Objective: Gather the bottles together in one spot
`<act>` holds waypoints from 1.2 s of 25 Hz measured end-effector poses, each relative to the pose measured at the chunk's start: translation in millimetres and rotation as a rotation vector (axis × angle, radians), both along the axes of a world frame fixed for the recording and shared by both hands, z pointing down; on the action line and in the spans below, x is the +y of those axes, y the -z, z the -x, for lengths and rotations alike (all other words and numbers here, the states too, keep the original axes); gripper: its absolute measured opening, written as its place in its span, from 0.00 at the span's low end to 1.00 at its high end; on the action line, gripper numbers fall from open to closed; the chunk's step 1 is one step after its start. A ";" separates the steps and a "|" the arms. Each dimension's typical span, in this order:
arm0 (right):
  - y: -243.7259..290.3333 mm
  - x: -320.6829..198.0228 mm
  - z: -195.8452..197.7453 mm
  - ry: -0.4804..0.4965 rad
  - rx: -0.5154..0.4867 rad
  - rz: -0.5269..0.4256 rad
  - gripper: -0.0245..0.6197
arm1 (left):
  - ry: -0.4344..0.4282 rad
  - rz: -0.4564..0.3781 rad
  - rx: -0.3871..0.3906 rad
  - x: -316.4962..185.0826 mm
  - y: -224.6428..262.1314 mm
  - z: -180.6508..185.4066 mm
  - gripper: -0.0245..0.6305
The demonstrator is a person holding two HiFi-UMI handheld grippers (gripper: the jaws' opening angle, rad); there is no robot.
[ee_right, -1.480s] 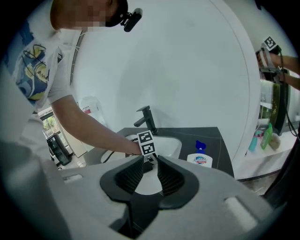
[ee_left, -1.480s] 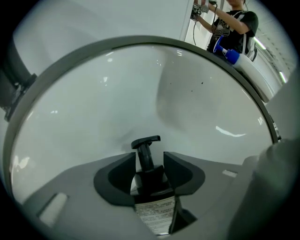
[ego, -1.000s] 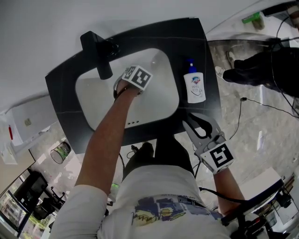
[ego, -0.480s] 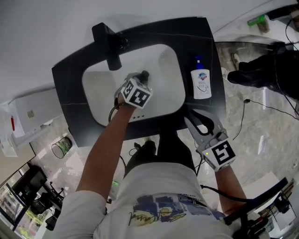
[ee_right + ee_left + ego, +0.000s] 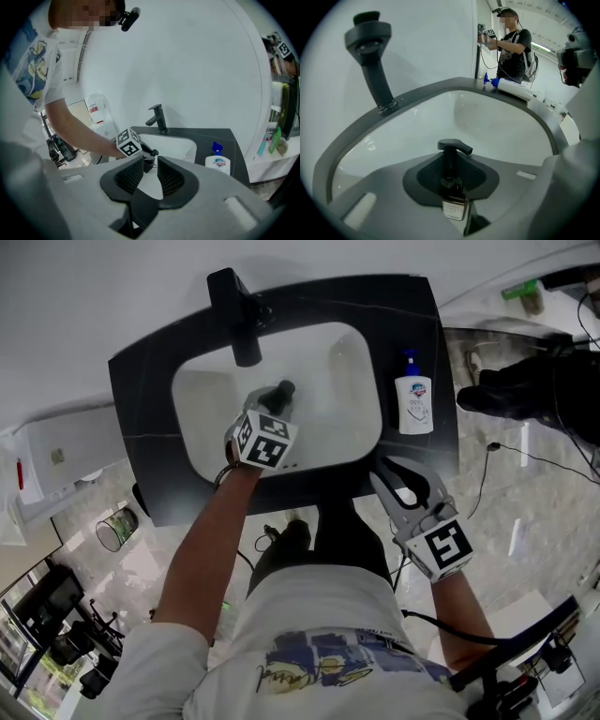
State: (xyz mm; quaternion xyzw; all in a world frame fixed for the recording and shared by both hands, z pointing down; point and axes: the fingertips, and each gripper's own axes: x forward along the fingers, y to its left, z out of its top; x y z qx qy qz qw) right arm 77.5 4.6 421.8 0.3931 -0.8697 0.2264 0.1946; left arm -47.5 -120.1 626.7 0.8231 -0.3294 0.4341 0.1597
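left hand-held gripper [image 5: 451,182], clamped on dark pump bottle [image 5: 454,147] between its jaws, over white sink [image 5: 492,124]

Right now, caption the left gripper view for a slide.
Left gripper clamps a dark pump bottle over the white sink basin.

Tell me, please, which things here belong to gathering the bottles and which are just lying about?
Job in hand:
- dark pump bottle, clamped in the left gripper's jaws over the sink
- white soap bottle, lying on the counter

Lying about:
- faucet
- bin on the floor
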 end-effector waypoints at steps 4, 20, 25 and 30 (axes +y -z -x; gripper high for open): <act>2.4 3.8 5.5 0.008 0.013 -0.004 0.18 | 0.067 -0.071 0.064 -1.5 20.4 16.4 0.16; 9.9 18.8 35.7 0.072 0.040 -0.028 0.18 | 0.419 -0.369 0.267 -73.9 159.2 113.6 0.16; 9.6 18.8 33.5 0.073 0.049 -0.019 0.18 | 0.492 -0.437 0.295 -122.5 176.6 130.1 0.16; 6.0 17.5 28.0 0.061 0.052 0.002 0.18 | 0.538 -0.464 0.308 -156.4 177.9 134.9 0.16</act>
